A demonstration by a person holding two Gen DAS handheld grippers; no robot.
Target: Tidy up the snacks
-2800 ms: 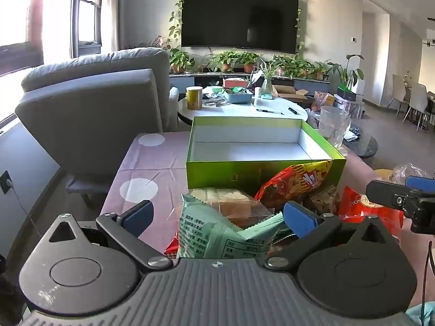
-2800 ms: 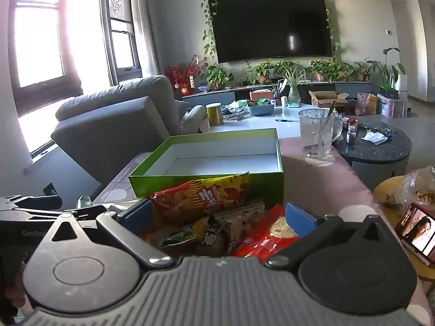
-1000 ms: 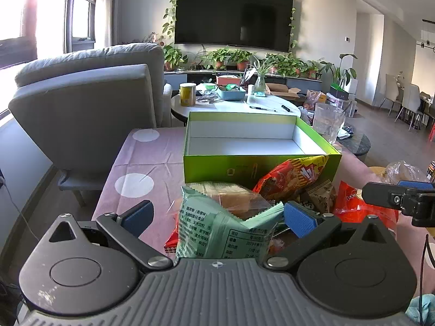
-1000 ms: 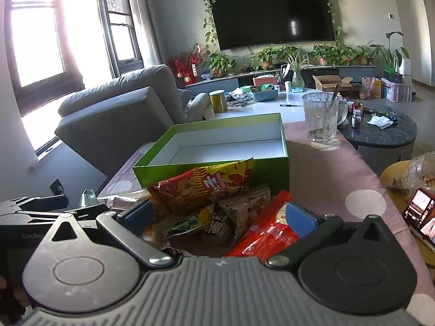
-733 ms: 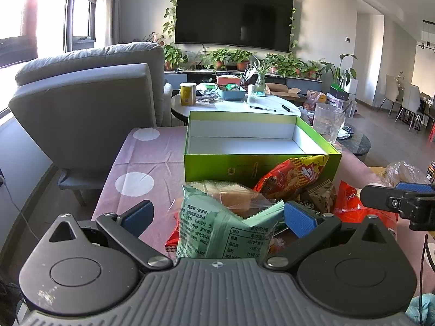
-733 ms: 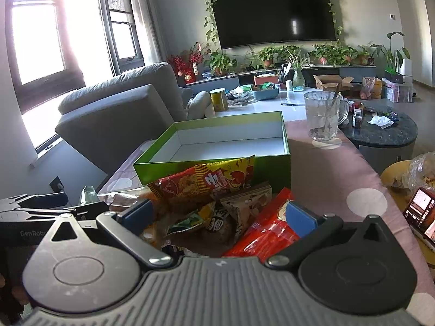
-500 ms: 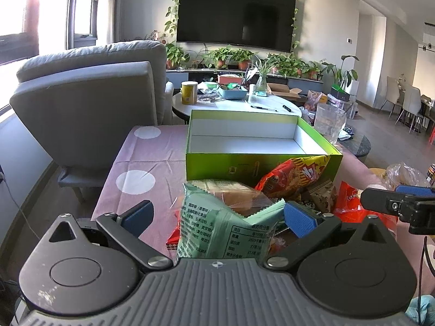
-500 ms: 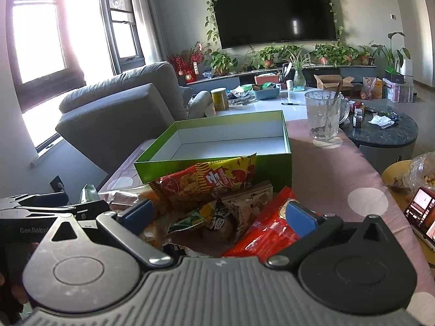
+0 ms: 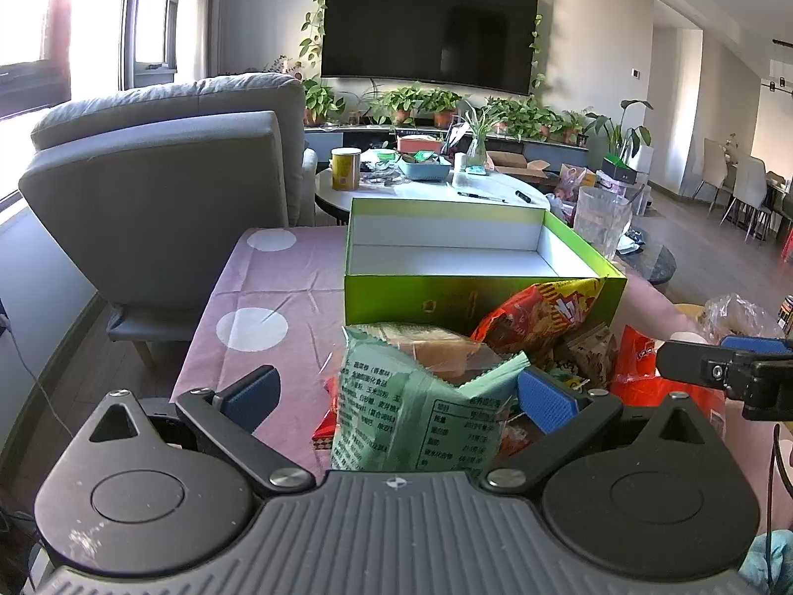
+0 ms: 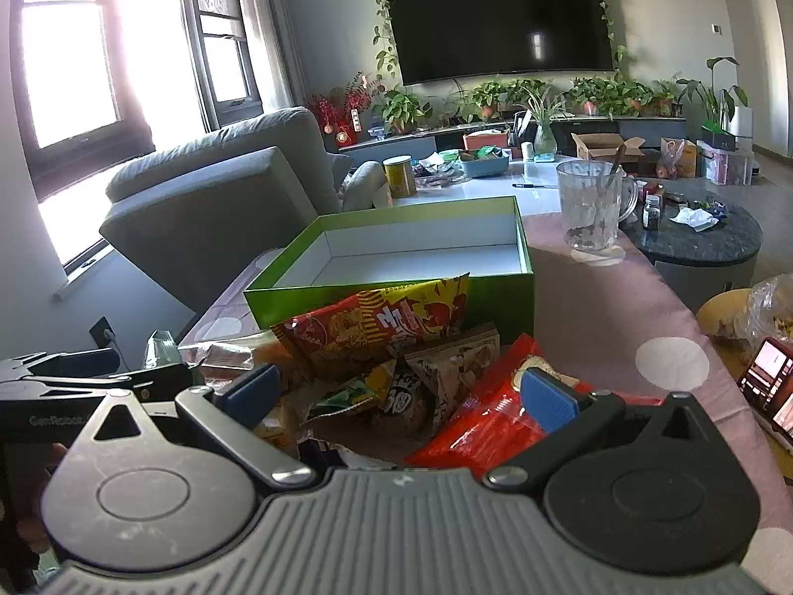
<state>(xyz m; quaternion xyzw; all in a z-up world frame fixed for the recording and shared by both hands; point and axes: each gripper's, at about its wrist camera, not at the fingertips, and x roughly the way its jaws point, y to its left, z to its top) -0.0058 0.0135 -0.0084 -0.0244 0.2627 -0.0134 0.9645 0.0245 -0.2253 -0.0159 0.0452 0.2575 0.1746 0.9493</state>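
Observation:
A pile of snack packets lies on the pink dotted tablecloth in front of an empty green box (image 9: pixel 476 292) (image 10: pixel 396 297). My left gripper (image 9: pixel 396 396) is open, its jaws either side of a pale green packet (image 9: pixel 411 406) with a bread packet (image 9: pixel 431 347) behind it. My right gripper (image 10: pixel 396 391) is open over the pile: a red-yellow chip bag (image 10: pixel 381 322), a brown packet (image 10: pixel 446 362), a small dark-yellow packet (image 10: pixel 396 396) and a red packet (image 10: pixel 495 421). The chip bag (image 9: pixel 540 312) leans on the box. Neither gripper holds anything.
A glass mug (image 10: pixel 594 208) stands on the table right of the box. A phone (image 10: pixel 768 382) and a bagged bowl (image 10: pixel 743 317) lie at the far right. A grey armchair (image 9: pixel 163 198) stands left; a white coffee table (image 9: pixel 421 183) with clutter stands behind.
Both grippers have shifted only slightly over the pile; the views drifted a little. Nothing was grasped or moved.

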